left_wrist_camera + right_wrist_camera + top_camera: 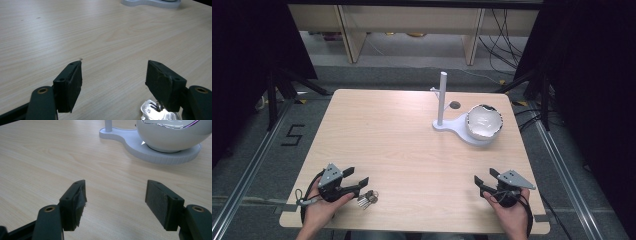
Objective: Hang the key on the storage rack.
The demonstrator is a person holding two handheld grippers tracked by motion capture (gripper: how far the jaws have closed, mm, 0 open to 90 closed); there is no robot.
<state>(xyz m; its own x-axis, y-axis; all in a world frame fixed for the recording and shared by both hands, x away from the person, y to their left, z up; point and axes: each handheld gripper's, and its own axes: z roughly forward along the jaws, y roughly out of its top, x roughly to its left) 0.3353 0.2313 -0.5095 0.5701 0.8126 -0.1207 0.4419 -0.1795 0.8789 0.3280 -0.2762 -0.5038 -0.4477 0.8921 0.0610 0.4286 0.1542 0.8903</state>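
Observation:
A bunch of silver keys [368, 198] lies near the table's front left edge, just right of my left gripper [356, 176]. In the left gripper view the keys [156, 113] peek out under the right jaw, and the left gripper [113, 77] stands open with bare wood between its jaws. My right gripper [486, 180] rests at the front right, open and empty [115, 197]. A white stand [451, 126] with an upright post [442, 97] and a white bowl [483, 121] on its base sits at the back right; the bowl [172, 135] is straight ahead in the right gripper view.
A light wooden table [402, 145] carries everything. A small dark round hole [455, 105] lies behind the stand. Cables trail on the floor beyond the table's right side. Black stand legs flank the table at left and right.

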